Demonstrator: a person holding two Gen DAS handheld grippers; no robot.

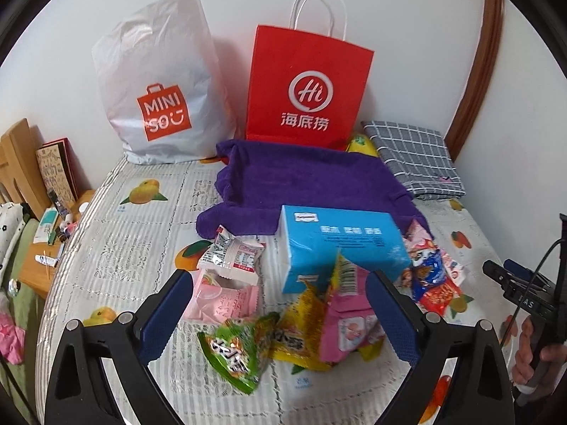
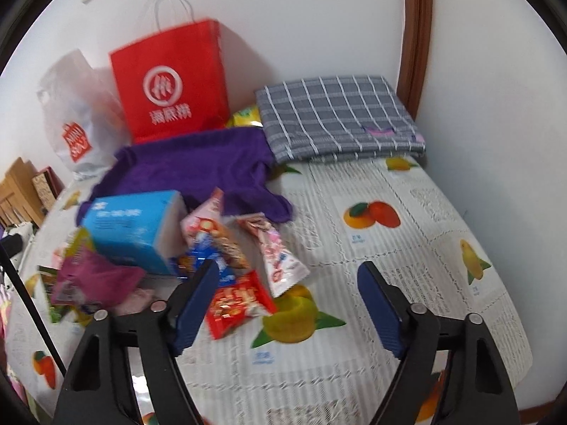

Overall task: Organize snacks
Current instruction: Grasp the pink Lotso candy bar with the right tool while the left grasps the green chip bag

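Note:
A heap of snack packets lies on the fruit-print tablecloth (image 1: pixel 124 248). My left gripper (image 1: pixel 278 279) is open above it, with a green packet (image 1: pixel 234 354), a yellow packet (image 1: pixel 301 329) and a pink packet (image 1: pixel 351 315) lying between its fingers, none gripped. Behind them stands a blue box (image 1: pixel 340 244). My right gripper (image 2: pixel 288 269) is open just over the cloth. A red packet (image 2: pixel 237 304) lies by its left finger and a pink-white packet (image 2: pixel 280 258) just beyond. The blue box (image 2: pixel 131 226) is to its left.
A red paper bag (image 1: pixel 308 85) and a white plastic bag (image 1: pixel 159 85) stand against the back wall. A purple towel (image 1: pixel 308 180) and a folded grey checked cloth (image 1: pixel 414 156) lie in front. A cluttered wooden side table (image 1: pixel 42 248) is at the left. A hand (image 1: pixel 531 354) holds the right gripper.

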